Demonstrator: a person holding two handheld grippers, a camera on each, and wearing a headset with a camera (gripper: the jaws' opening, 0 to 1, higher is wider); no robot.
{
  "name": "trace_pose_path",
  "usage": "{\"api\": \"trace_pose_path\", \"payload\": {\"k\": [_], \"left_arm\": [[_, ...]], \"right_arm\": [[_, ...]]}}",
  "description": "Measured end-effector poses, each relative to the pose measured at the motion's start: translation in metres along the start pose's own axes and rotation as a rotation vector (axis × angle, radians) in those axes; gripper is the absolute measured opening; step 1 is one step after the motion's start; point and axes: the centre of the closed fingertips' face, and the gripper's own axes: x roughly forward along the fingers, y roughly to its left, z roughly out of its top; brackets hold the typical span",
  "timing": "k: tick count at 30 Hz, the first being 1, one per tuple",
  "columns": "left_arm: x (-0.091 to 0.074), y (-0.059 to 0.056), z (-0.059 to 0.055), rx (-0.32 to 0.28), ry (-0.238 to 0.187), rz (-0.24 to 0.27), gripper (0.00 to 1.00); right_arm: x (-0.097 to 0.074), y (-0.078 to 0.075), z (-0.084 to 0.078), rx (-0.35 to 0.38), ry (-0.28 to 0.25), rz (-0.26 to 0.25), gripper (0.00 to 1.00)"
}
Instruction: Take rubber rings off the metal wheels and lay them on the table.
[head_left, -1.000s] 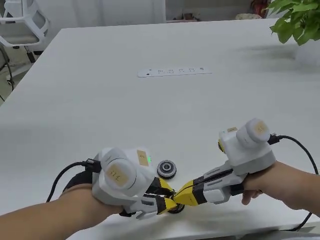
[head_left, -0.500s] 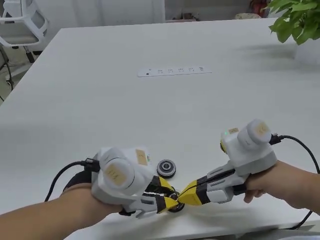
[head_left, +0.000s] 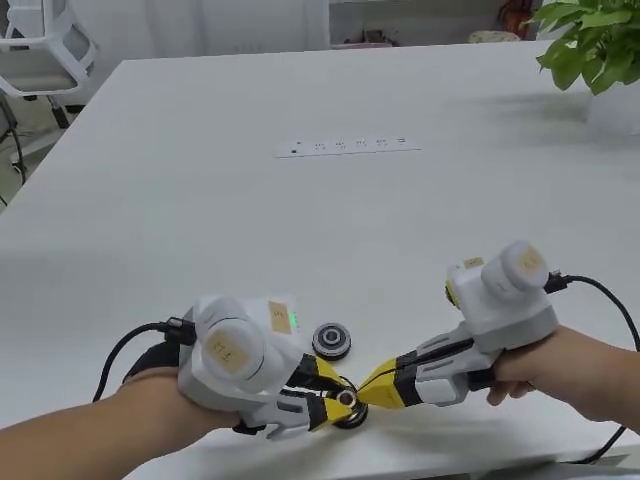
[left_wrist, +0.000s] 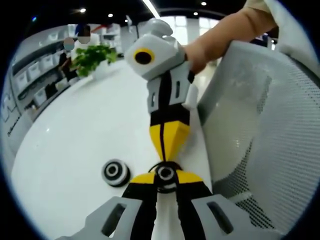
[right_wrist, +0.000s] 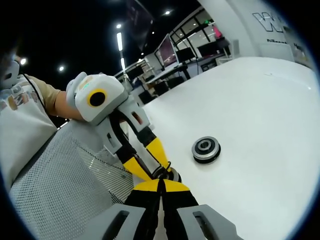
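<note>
A small metal wheel (head_left: 346, 401) with a black rubber ring is held just above the table's near edge by my left gripper (head_left: 340, 404), which is shut on it. In the left gripper view the wheel (left_wrist: 165, 174) sits between my yellow fingertips (left_wrist: 143, 178). My right gripper (head_left: 366, 392) comes in from the right, its jaws shut on the rubber ring at the wheel's rim (right_wrist: 168, 173). My right gripper's tips (right_wrist: 161, 185) are pressed together. A second ringed wheel (head_left: 331, 340) lies flat on the white table (head_left: 300, 230), just beyond the grippers.
A white power strip (head_left: 348, 146) lies across the middle of the table. A potted plant (head_left: 590, 40) stands at the far right corner, and an office chair (head_left: 40, 50) beyond the far left. A mesh chair back (left_wrist: 260, 125) is close behind the near edge.
The left gripper has rolled a little, so the held wheel's metal hub now faces up. The right gripper stays pinched at the wheel, shifted slightly right and down.
</note>
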Motion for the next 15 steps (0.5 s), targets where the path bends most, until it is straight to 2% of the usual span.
{"api": "trace_pose_path", "payload": {"k": [9, 15], "left_arm": [[-0.011, -0.001, 0.006, -0.003, -0.015, -0.011, 0.17], [-0.021, -0.001, 0.014, -0.027, -0.046, -0.006, 0.21]], "right_arm": [[-0.002, -0.001, 0.003, 0.003, -0.014, -0.005, 0.0], [-0.004, -0.001, 0.006, 0.007, -0.028, -0.007, 0.0]]}}
